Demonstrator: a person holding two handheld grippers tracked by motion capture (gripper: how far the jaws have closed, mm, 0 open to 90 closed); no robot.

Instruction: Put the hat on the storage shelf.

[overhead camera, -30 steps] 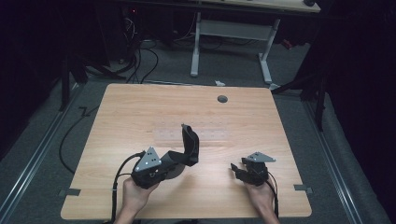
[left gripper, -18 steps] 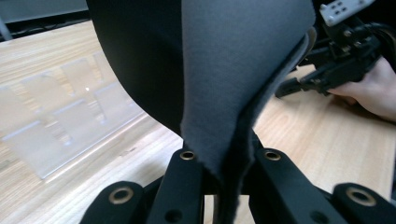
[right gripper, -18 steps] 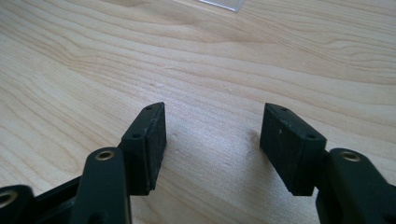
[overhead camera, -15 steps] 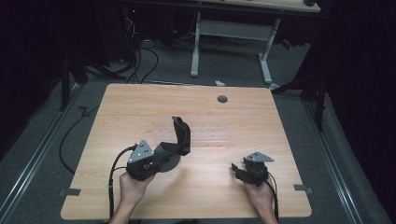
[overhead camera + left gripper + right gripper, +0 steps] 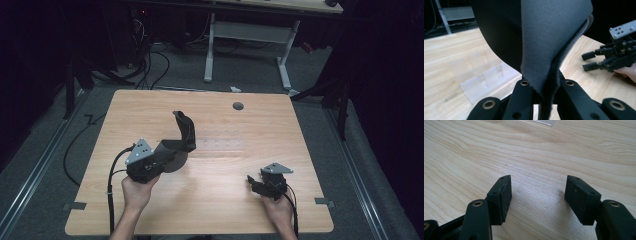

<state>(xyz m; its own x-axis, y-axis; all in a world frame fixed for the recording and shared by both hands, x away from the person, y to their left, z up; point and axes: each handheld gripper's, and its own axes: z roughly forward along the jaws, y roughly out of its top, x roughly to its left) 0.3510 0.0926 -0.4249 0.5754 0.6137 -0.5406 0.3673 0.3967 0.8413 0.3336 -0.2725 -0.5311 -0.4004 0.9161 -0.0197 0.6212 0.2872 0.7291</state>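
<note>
The left tool [image 5: 167, 152] is clamping a dark curved object [image 5: 181, 136], seemingly a grey-lined pad or a shoe-like piece; what exactly it is cannot be told. In the high view, this object is sitting left of the desk's middle, its lower end pinched at the tool and its upper end arching up and away toward the far side. In the left gripper view the jaws are standing close together with the object's thin edge squeezed between them, and the grey fabric face [image 5: 554, 37] and a black face are rising up from the jaws. The person's left hand [image 5: 137, 192] is holding that tool near the near-left part of the wooden desk [image 5: 280, 130].

A clear plastic stand [image 5: 222, 144] is lying on the desk just right of the held object, near the middle; in the left gripper view it is appearing as a transparent holder [image 5: 482, 77] with small upright dividers, beyond the jaws and to the left.

The right tool [image 5: 254, 182] is resting low at the near-right part of the desk, well apart from the held object, with the right hand [image 5: 280, 212] behind it. Its jaws are standing wide apart with nothing between them, bare wood showing in the gap [image 5: 537, 195]. In the left gripper view it is showing at the right edge [image 5: 590, 61].

A round dark grommet [image 5: 238, 106] is sitting near the desk's far edge.
</note>
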